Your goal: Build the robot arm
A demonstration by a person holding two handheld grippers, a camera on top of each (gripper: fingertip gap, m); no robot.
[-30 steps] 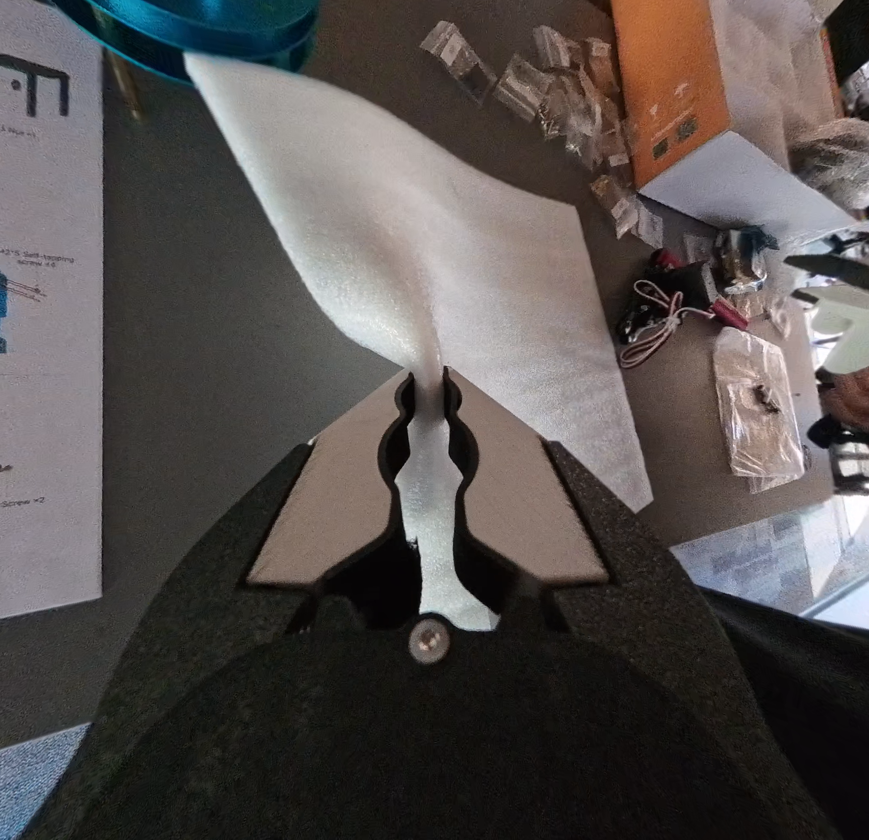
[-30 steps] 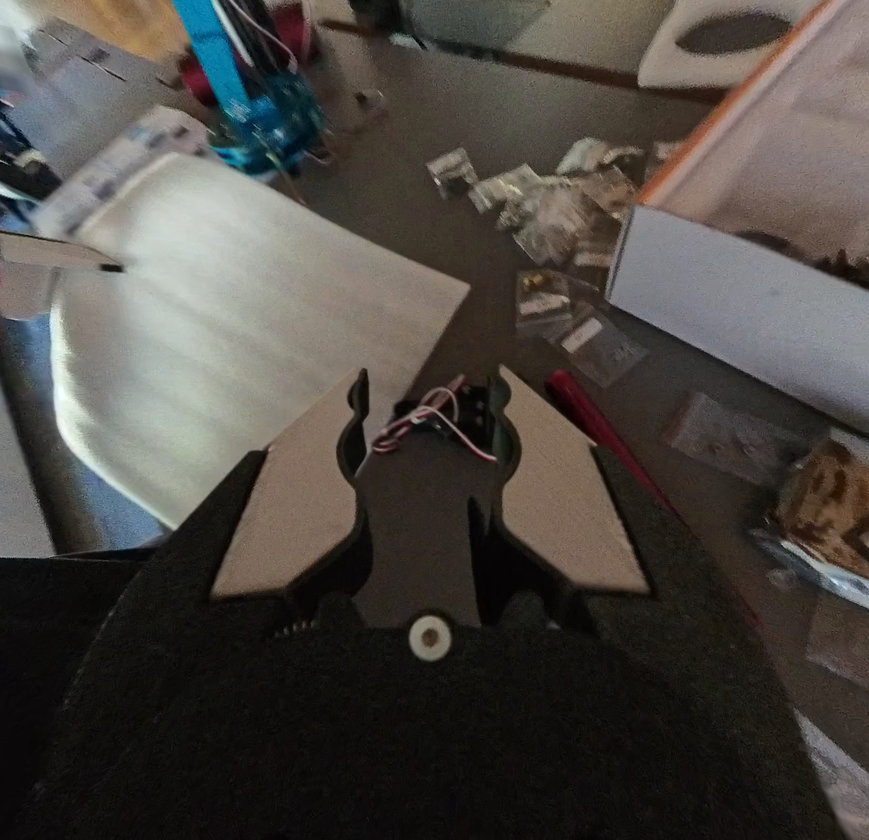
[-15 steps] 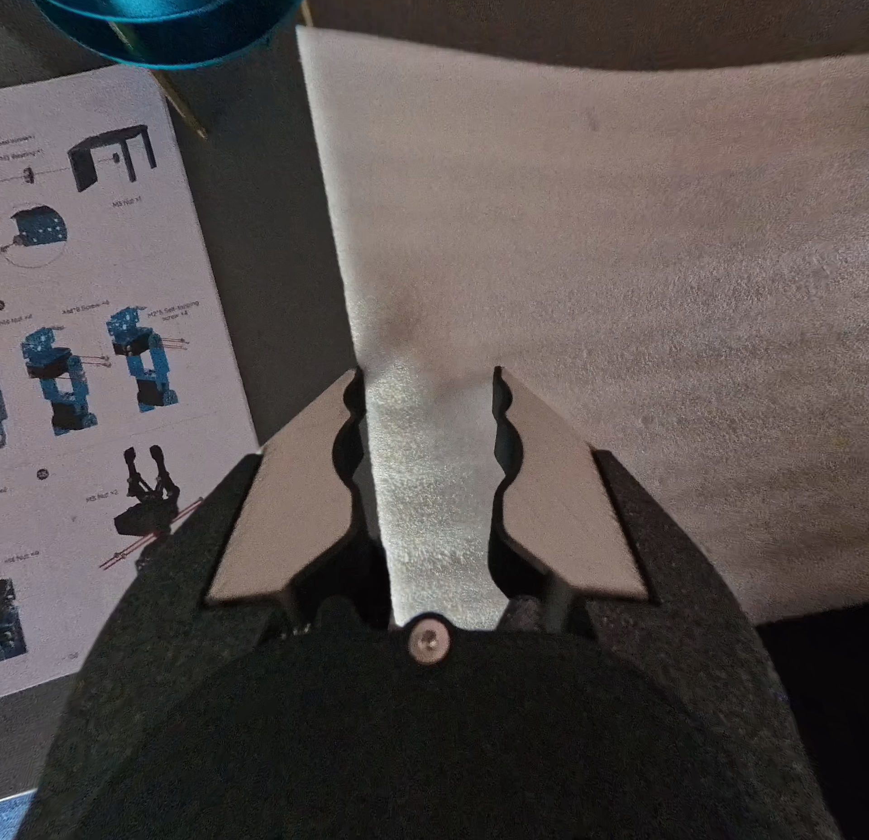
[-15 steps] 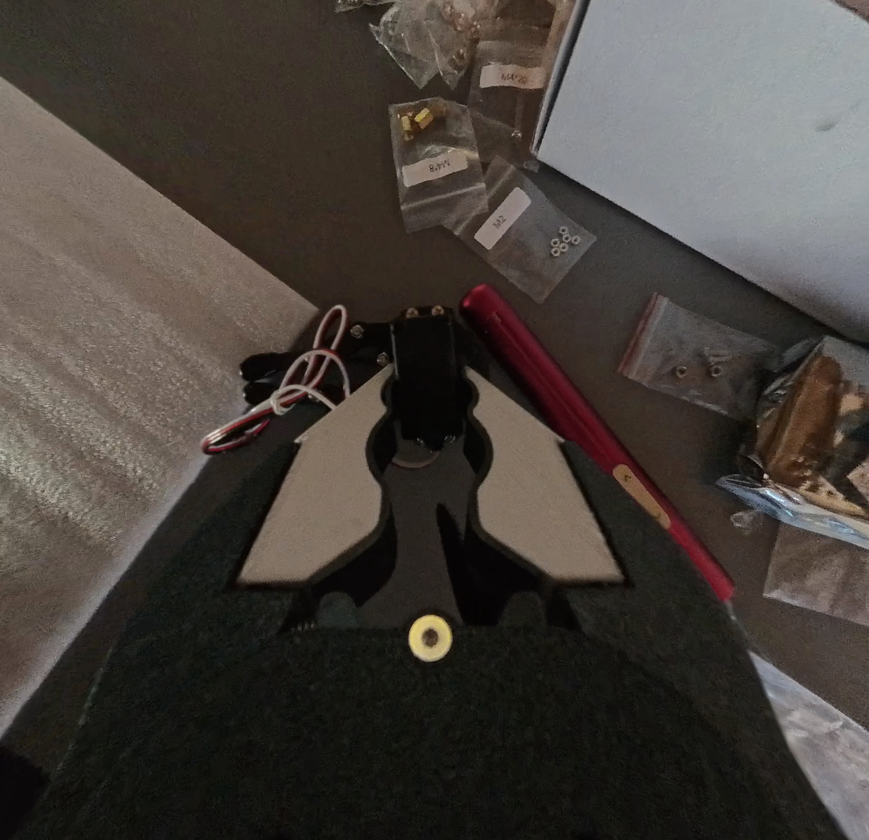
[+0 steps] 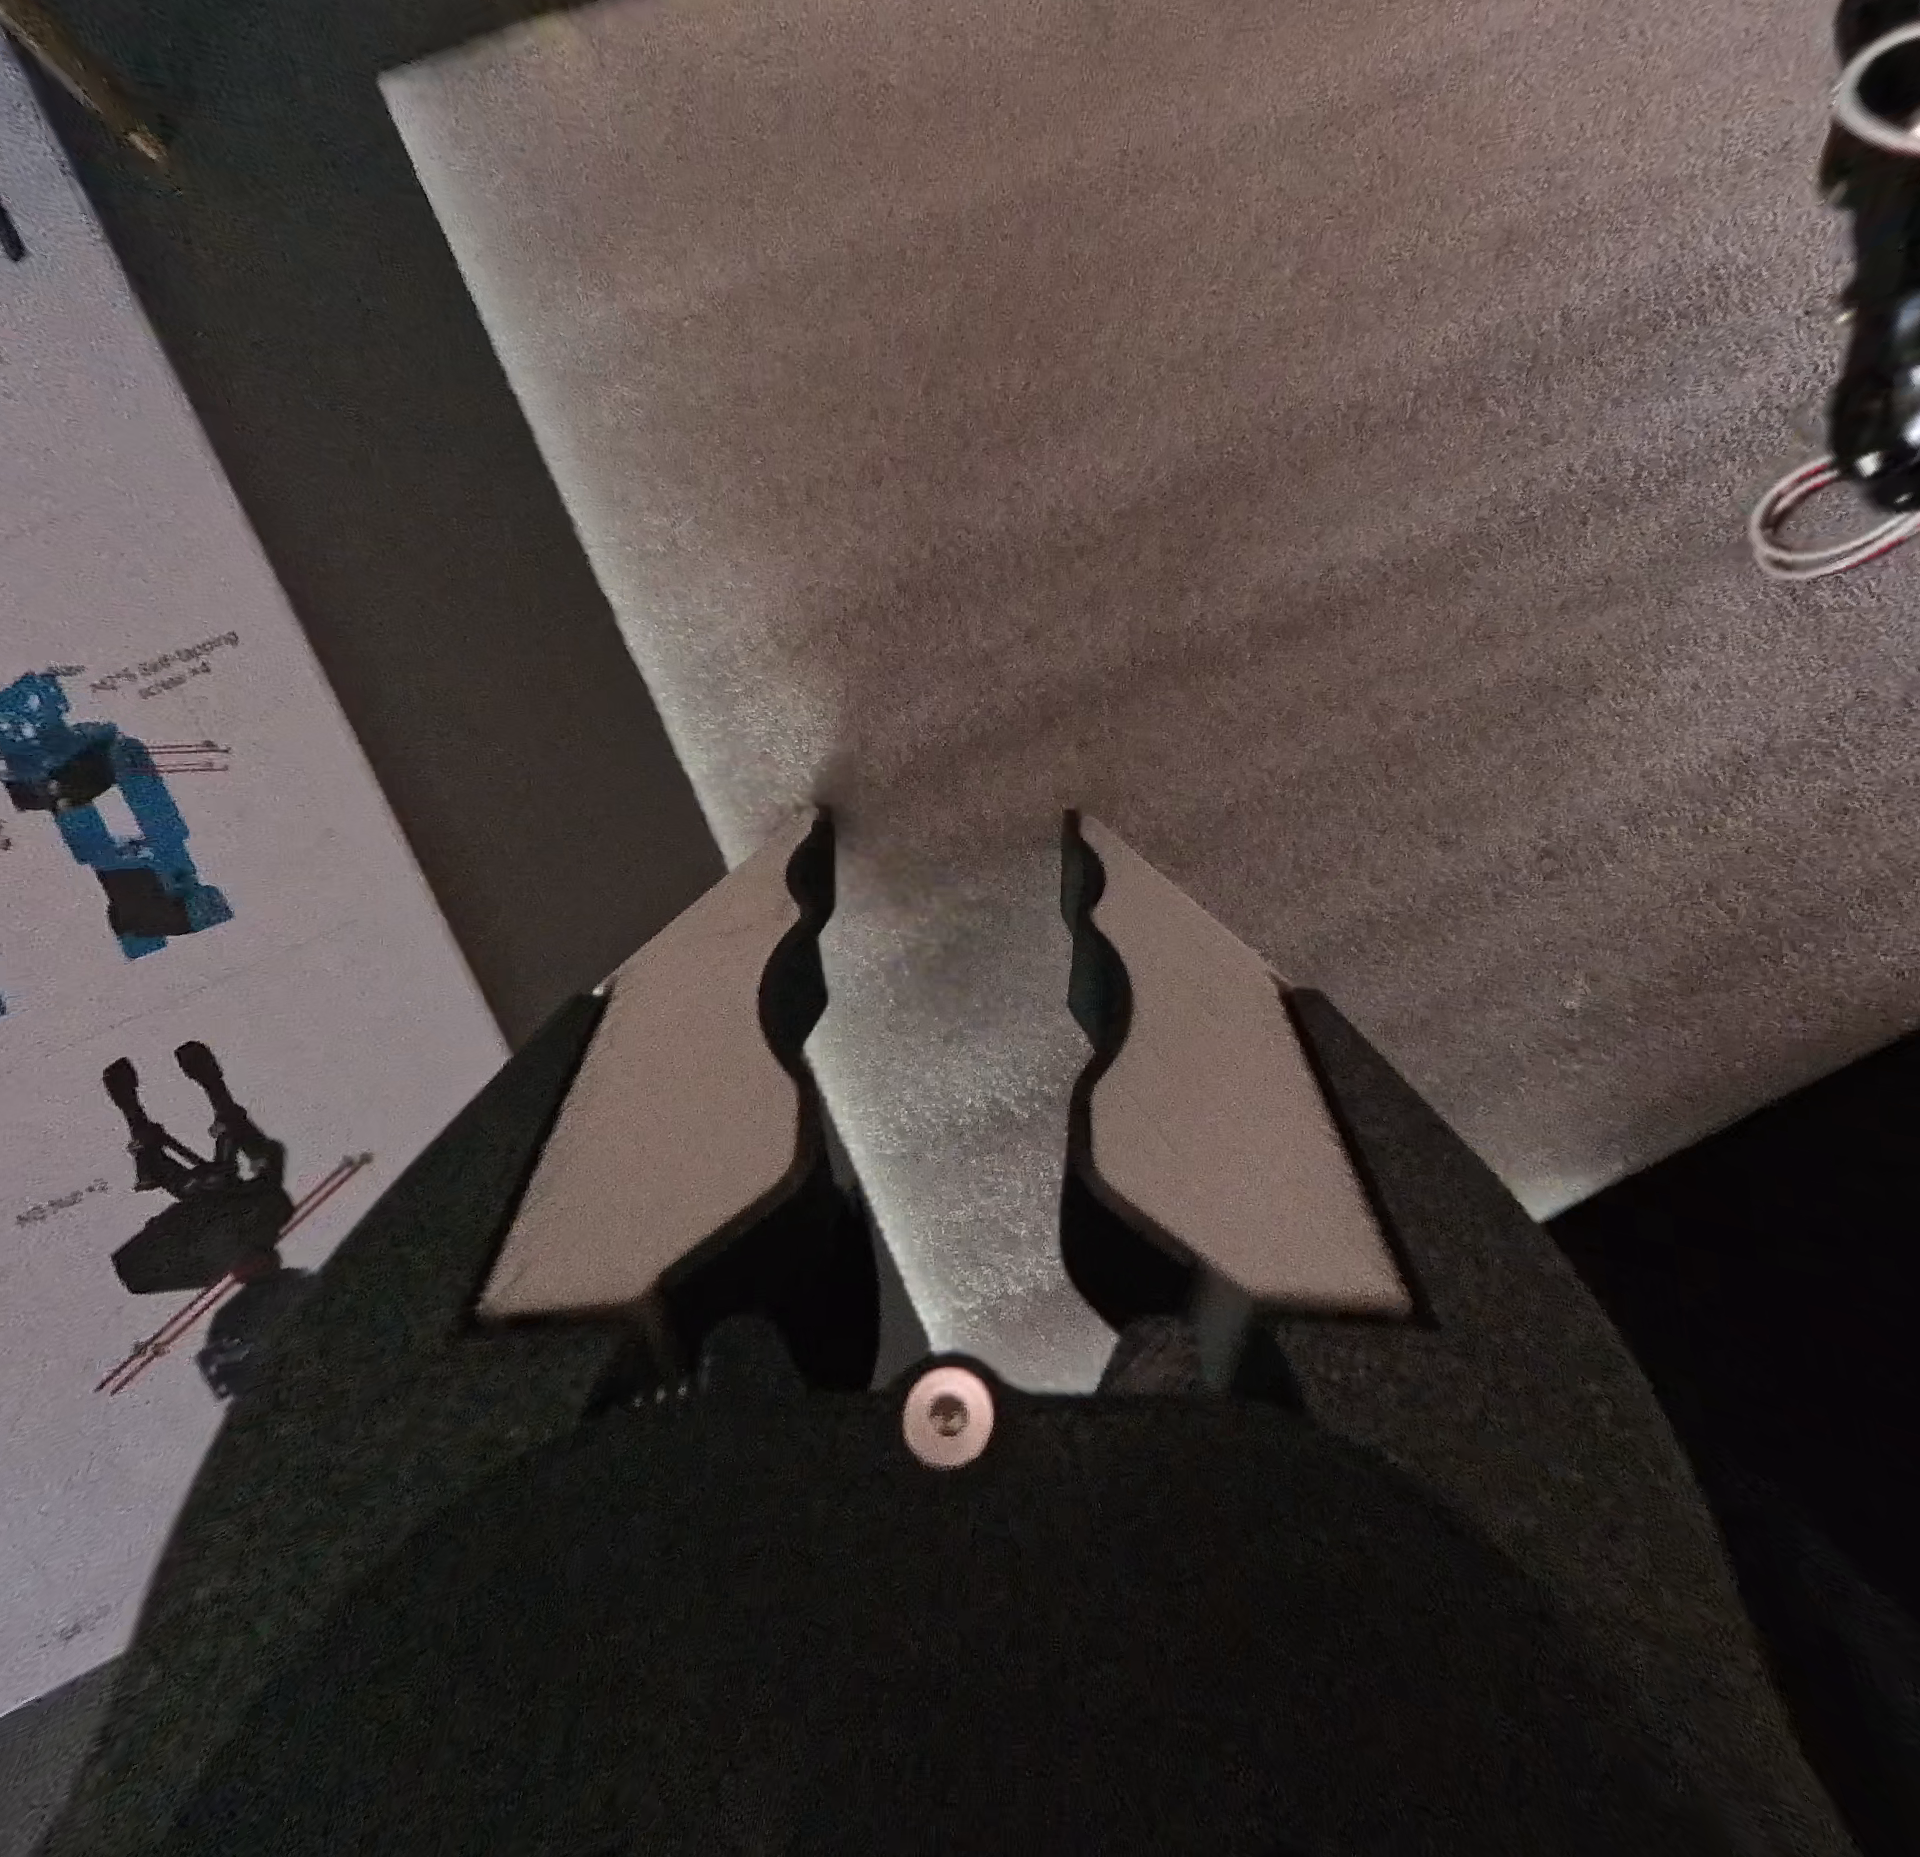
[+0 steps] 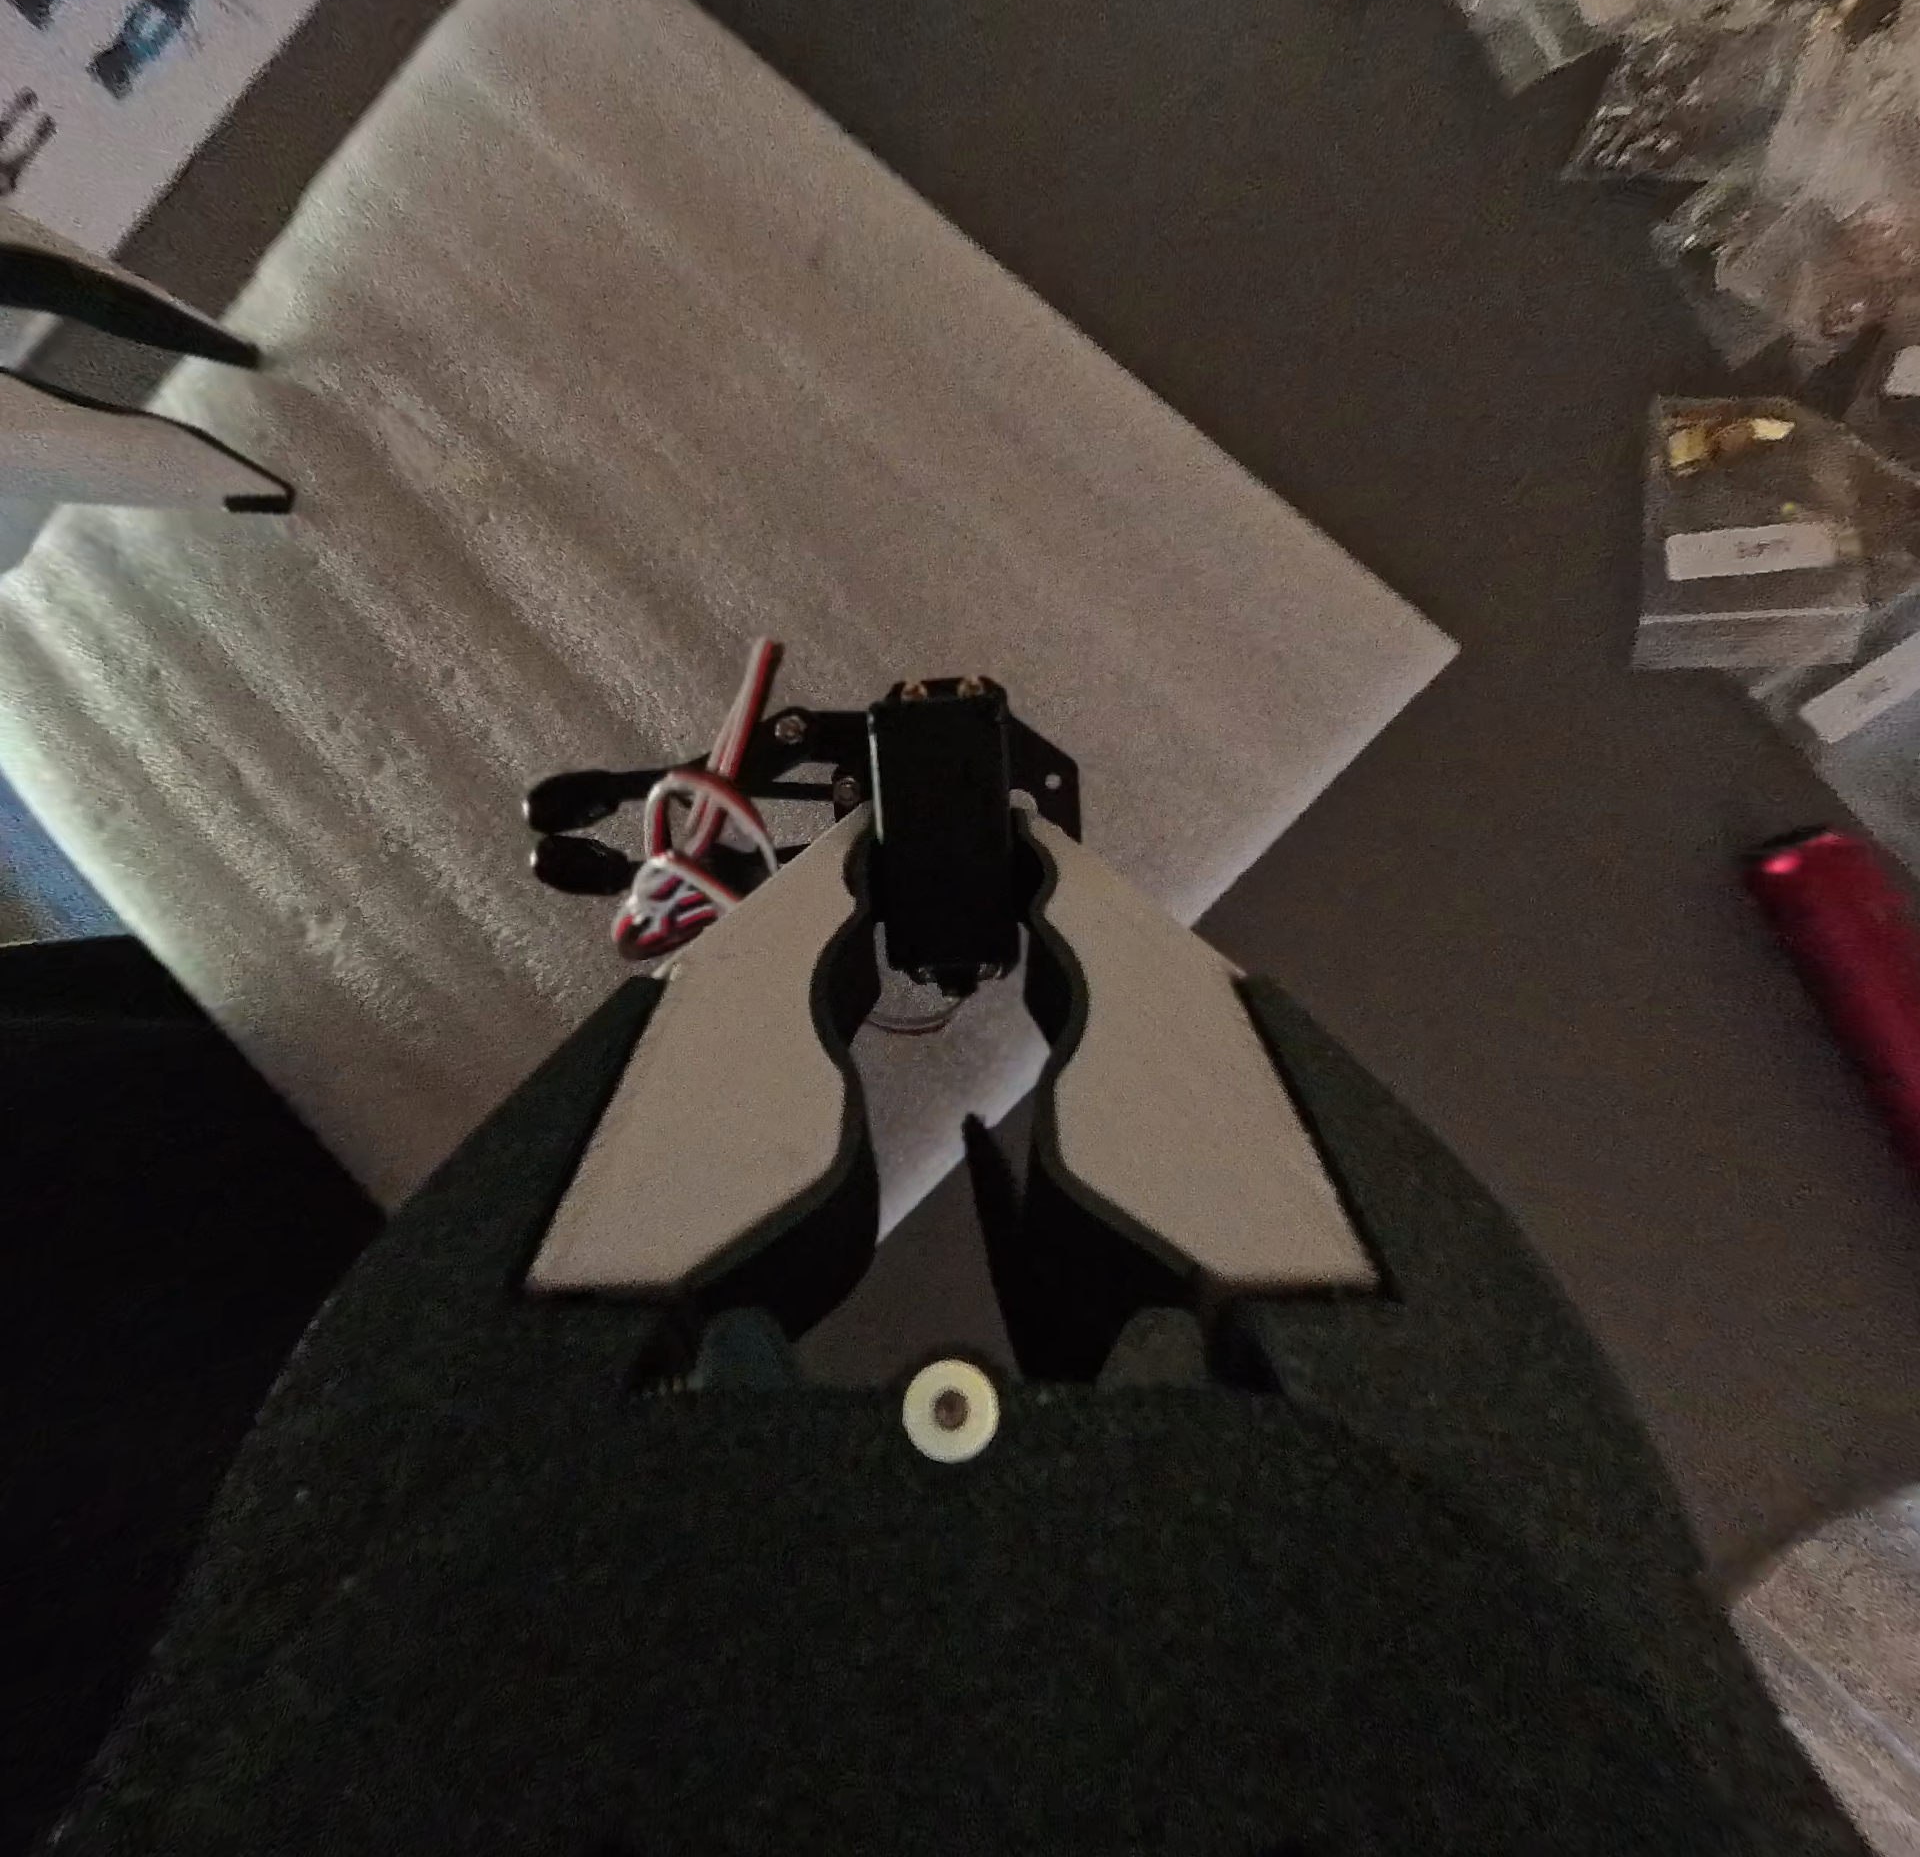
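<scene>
- Left wrist view: left gripper (image 5: 945, 831) with jaws apart, nothing between them, low over a white foam sheet (image 5: 1195, 436) that lies flat on a dark grey tabletop (image 5: 395, 519).
- The foam fills most of this view; its left edge runs diagonally just beside the left finger tip, contact unclear.
- A printed instruction sheet (image 5: 156, 768) with blue and black part drawings lies on the table to the left of the foam, apart from it.
- At the far right edge, a black servo assembly (image 5: 1881, 249) with looped red-white wires (image 5: 1818, 540) is over the foam.
- Right wrist view: right gripper (image 6: 940, 820) clamped on the black servo assembly (image 6: 940, 831), held above the foam sheet (image 6: 644, 436) near its corner; wires (image 6: 686, 831) dangle to the left.
- The left gripper's fingers (image 6: 125, 446) show at the left edge over the foam.
- Dark tabletop (image 6: 1403, 976) on the right: a red cylindrical tool (image 6: 1860, 966), and clear parts bags (image 6: 1745, 197) heaped top right.
- Dim light, no room visible beyond the table.
</scene>
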